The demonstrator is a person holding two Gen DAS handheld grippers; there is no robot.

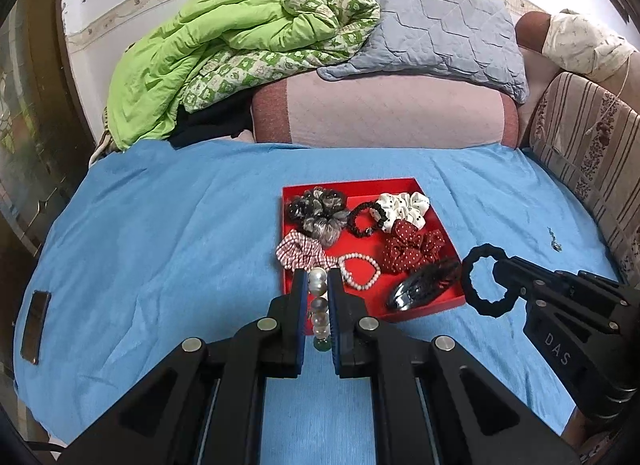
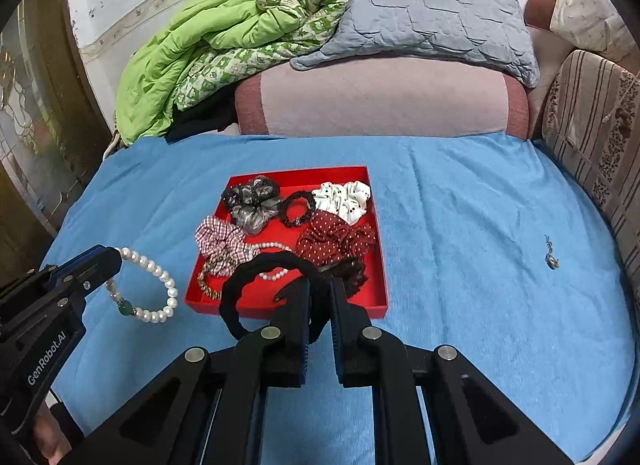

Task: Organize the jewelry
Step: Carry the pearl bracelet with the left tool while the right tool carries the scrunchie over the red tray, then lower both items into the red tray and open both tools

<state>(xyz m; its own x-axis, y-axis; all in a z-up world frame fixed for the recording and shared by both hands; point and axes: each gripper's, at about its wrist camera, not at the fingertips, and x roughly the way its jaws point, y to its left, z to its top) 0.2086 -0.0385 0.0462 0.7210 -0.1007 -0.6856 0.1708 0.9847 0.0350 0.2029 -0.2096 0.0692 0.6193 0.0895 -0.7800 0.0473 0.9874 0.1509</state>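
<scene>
Both wrist views look steeply down, close, sharing the red tray.

One shallow red square tray sat on the bed. Four fabric scrunchies were counted: grey-black, white dotted, red polka-dot and red-checked. There were two black hair ties and two white pearl bracelets.

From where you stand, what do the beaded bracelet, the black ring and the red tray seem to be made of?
Beaded bracelet: glossy white beads, probably pearl or imitation pearl, plus one green bead that looks like stone or glass. Black ring: matte, fuzzy, ruffled fabric, likely an elastic hair tie. Red tray: thin, flat walls with a dull finish, probably cardboard, possibly plastic.
</scene>
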